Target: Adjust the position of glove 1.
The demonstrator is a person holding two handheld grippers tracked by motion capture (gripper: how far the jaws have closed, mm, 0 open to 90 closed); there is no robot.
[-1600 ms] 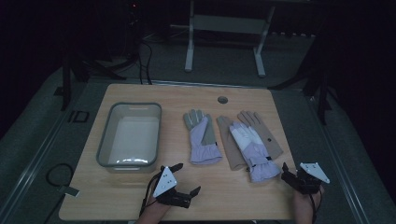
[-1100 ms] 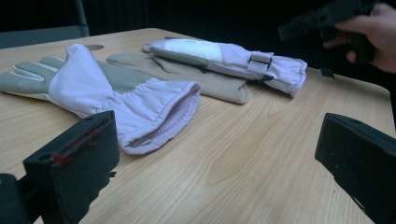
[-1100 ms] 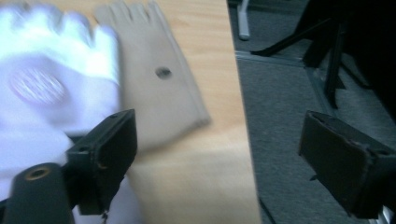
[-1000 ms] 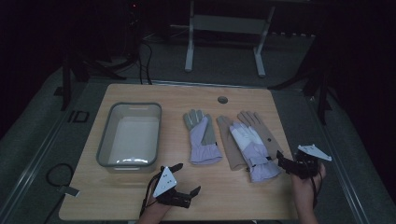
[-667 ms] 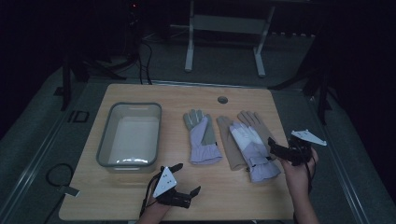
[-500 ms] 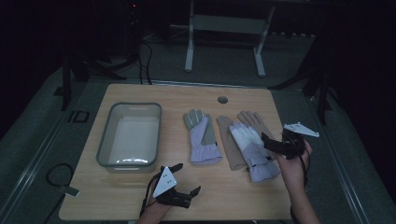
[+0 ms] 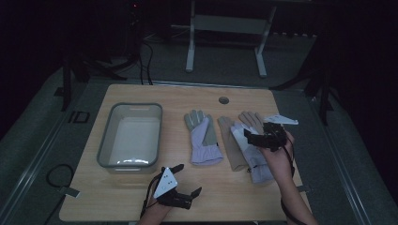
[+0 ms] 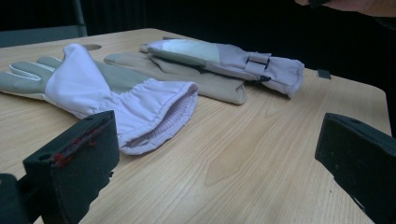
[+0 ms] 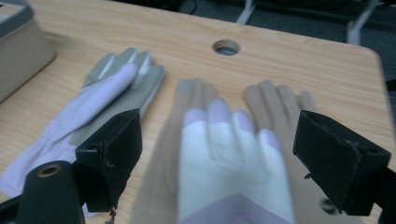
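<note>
Hovering above the right-hand pair of gloves, the right gripper (image 7: 253, 137) is held with its jaws spread wide and nothing between them. Directly beneath and ahead of it, the white-and-lilac glove (image 9: 233, 158) is seen lying palm-down on top of a tan glove (image 9: 275, 105), whose fingers reach out beyond the jaws toward the round hole (image 9: 226, 47) in the table (image 9: 308, 60). Off to the left jaw's side, a second lilac glove (image 9: 98, 105) is laid flat, apart from the stacked pair, and the corner of a grey tub (image 9: 18, 37) is seen farther that way.

Near the table's front edge, the left gripper (image 7: 187, 186) is rested low, its jaws likewise parted and empty. Just ahead of its left jaw, the cuff of the lilac glove (image 8: 140, 112) is seen lying on the wood without being touched. Farther ahead and toward the right jaw's side, the stacked white-and-lilac glove (image 8: 224, 58) is seen on the tan one (image 8: 205, 84).
</note>
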